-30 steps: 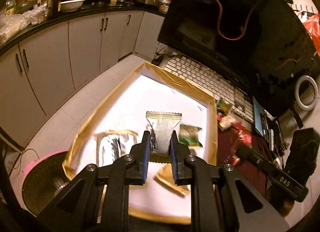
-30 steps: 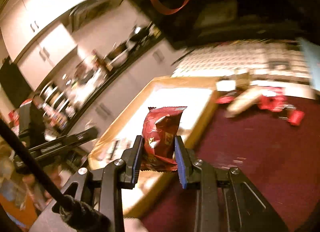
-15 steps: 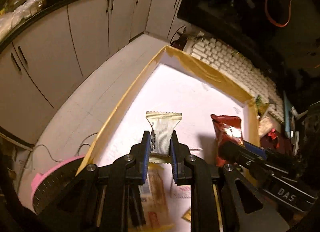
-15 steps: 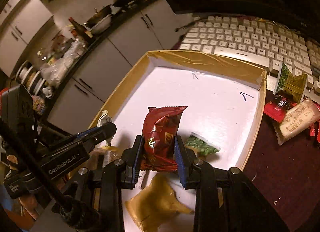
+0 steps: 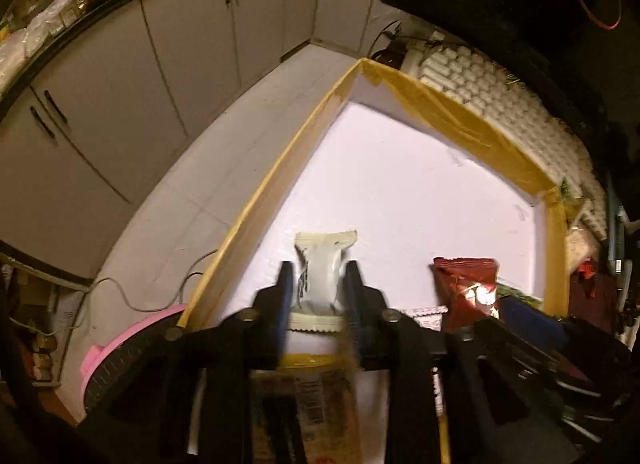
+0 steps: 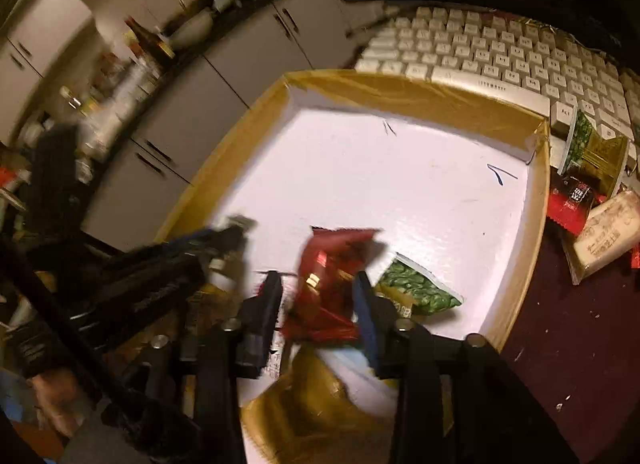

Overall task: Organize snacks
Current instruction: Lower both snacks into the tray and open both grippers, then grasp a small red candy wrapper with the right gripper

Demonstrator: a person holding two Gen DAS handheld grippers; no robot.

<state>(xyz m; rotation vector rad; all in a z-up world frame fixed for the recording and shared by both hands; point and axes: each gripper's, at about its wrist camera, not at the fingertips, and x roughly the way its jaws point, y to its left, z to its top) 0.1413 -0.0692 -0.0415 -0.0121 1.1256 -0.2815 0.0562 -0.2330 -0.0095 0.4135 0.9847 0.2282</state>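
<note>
My left gripper [image 5: 320,284] is shut on a white snack packet [image 5: 322,264], held over the near left part of the white box with tan taped walls [image 5: 460,123]. My right gripper [image 6: 318,292] has its jaws spread apart, and the red snack packet [image 6: 328,268] sits loosely between them, blurred, low over the box floor [image 6: 400,183]. The red packet also shows in the left wrist view [image 5: 466,284]. A green packet [image 6: 420,288] and a gold packet [image 6: 308,396] lie in the box near the front.
A white keyboard [image 6: 500,55] lies behind the box. Several loose snacks [image 6: 600,223] lie on the dark red cloth [image 6: 580,344] right of the box. Grey cabinets [image 5: 160,63] and a pink fan [image 5: 120,364] stand to the left.
The right gripper's jaws have spread and the red packet is slipping free, lower in the box. The left gripper has moved further over the box with the white packet.
</note>
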